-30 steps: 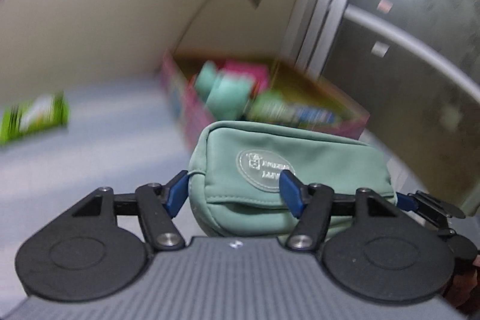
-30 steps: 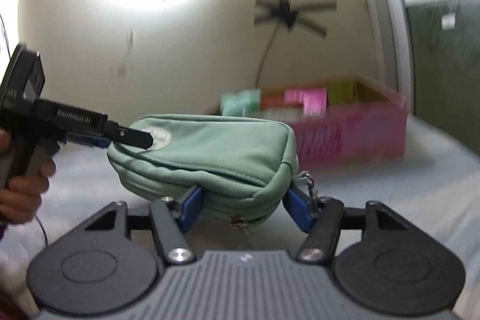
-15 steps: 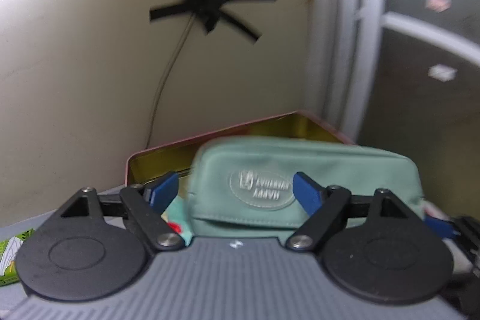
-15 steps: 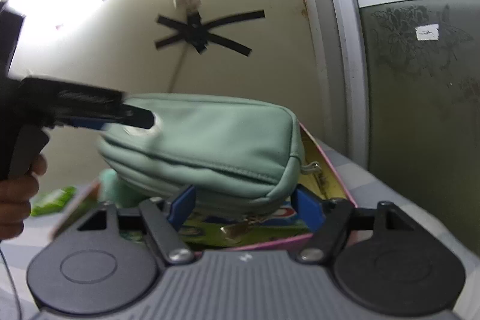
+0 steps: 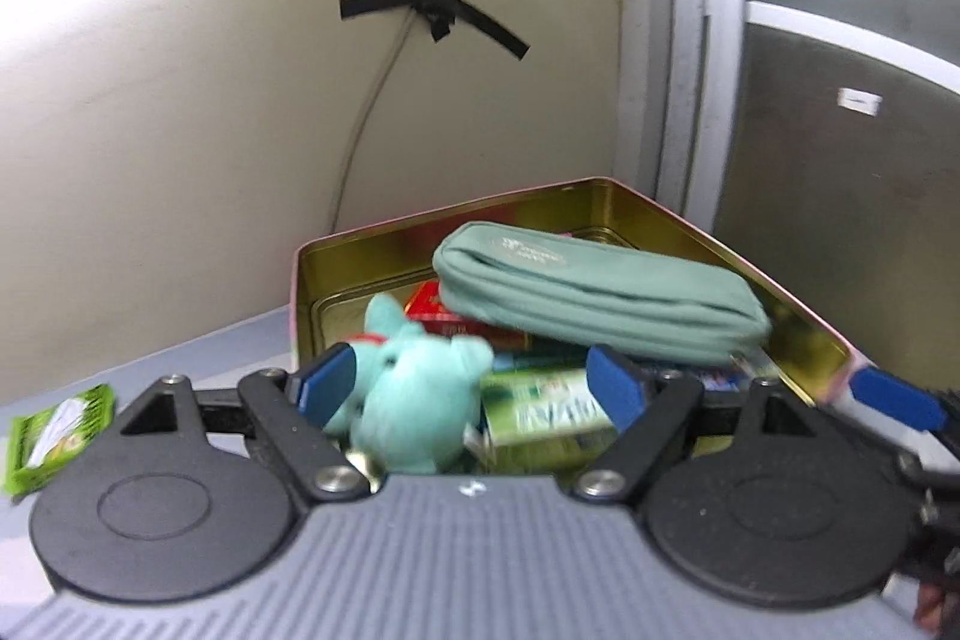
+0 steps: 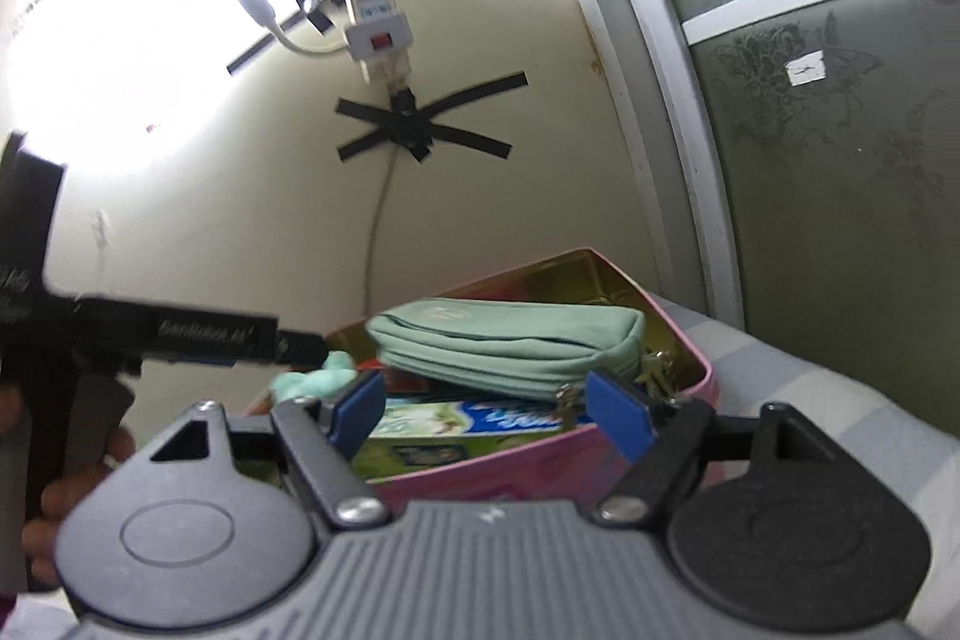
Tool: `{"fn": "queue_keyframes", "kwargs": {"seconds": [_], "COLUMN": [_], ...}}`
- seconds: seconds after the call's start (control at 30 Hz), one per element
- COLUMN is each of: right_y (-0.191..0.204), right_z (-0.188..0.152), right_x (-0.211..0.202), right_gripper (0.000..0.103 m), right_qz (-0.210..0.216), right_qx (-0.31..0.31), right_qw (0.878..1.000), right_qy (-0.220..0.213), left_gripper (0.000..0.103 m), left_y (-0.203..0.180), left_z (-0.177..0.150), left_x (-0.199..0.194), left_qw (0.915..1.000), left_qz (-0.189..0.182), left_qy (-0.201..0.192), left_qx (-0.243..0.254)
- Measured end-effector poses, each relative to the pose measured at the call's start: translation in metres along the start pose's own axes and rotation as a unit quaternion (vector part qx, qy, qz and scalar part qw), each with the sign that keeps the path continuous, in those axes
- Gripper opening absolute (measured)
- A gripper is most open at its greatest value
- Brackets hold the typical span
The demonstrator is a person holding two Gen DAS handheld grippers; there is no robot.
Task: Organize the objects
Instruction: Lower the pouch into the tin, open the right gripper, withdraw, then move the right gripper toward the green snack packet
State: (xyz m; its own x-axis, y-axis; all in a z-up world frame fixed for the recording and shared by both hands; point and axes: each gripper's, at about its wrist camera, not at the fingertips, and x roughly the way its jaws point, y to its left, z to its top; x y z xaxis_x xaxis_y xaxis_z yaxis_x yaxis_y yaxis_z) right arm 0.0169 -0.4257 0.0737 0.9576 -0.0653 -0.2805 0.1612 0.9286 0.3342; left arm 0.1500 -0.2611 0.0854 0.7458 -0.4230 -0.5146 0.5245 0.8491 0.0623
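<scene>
With the green pouch (image 5: 600, 298) lying across the other contents of the pink tin (image 5: 678, 226), both tools stand clear of it, nothing between their blue pads. The left tool (image 5: 474, 382) is spread wide over a teal plush toy (image 5: 414, 394) and a green carton (image 5: 540, 406) without pressing on either; the right tool (image 6: 489, 409), its jaws opening, hangs at the tin's near wall (image 6: 528, 466) with the pouch (image 6: 510, 346) beyond its tips. The tin sits at the corner of a pale striped counter (image 6: 828, 400), against a cream wall where black tape (image 5: 438, 4) pins a cable. Off to the left a green packet (image 5: 60, 436) lies alone on the counter (image 5: 180, 358). Judged from this, the pouch's placement is done and the release is finishing. The next move would likely call for drawing both tools back from the tin and sending the left one across to the loose packet, taking care not to snag the pouch's zipper pull (image 6: 567, 391) or tip the crowded tin.
</scene>
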Motion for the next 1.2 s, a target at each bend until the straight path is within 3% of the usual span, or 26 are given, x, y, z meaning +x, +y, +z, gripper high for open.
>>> {"fn": "queue_keyframes", "kwargs": {"seconds": [0.27, 0.47, 0.67, 0.97, 1.2], "right_y": [0.013, 0.022, 0.036, 0.065, 0.106], "right_z": [-0.033, -0.061, -0.076, -0.088, -0.093], "right_x": [-0.039, -0.037, -0.034, -0.028, -0.018], "right_gripper": [0.076, 0.076, 0.076, 0.077, 0.077], "right_qz": [0.023, 0.026, 0.026, 0.039, 0.052], "right_qx": [0.056, 0.076, 0.07, 0.058, 0.008], "right_qw": [0.998, 0.992, 0.988, 0.982, 0.98], "right_qy": [0.021, 0.092, 0.133, 0.173, 0.193], "left_gripper": [0.091, 0.091, 0.091, 0.091, 0.091], "left_y": [-0.006, 0.008, 0.034, 0.072, 0.102], "left_z": [-0.052, -0.096, -0.128, -0.15, -0.155], "left_x": [-0.049, -0.05, -0.045, -0.048, -0.052], "left_qw": [0.9997, 0.998, 0.9943, 0.9904, 0.9884], "left_qz": [0.017, 0.042, 0.063, 0.079, 0.09], "left_qy": [-0.007, 0.044, 0.086, 0.106, 0.104], "left_qx": [0.017, 0.016, -0.008, -0.04, -0.065]}}
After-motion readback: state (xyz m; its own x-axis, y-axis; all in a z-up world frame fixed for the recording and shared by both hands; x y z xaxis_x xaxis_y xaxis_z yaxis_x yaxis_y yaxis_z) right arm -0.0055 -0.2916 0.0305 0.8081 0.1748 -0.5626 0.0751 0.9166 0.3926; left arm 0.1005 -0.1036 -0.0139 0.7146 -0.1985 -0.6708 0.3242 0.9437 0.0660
